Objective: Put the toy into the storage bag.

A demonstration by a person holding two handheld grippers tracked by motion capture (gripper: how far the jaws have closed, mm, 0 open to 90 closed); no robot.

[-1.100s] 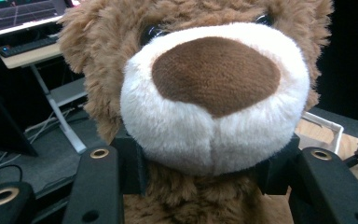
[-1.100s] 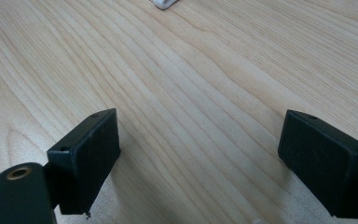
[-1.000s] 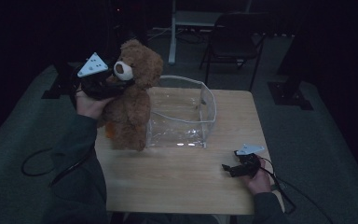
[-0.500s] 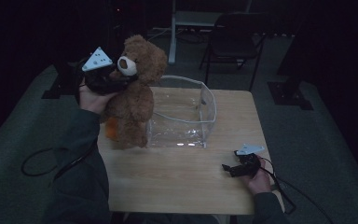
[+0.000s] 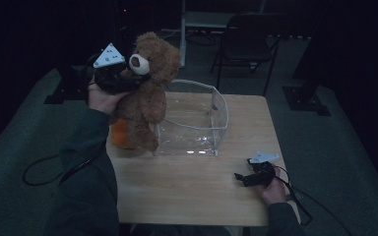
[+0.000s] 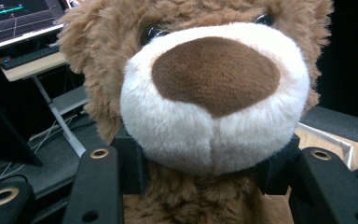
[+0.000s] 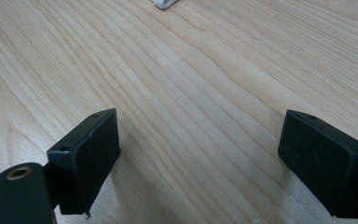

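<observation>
Left gripper clamps a brown teddy bear by the neck, clear plastic bin just beyond; right gripper rests open.

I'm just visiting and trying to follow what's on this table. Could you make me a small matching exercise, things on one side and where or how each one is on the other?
Things:
1. teddy bear
2. clear plastic bin
3. right gripper
4. orange object

States:
A. low over the bare wooden table, jaws apart, holding nothing
B. partly hidden behind the bear's legs
C. clamped at the neck by the left gripper
D. standing on the table, nothing seen inside

Pairs: 1-C, 2-D, 3-A, 4-B
</observation>
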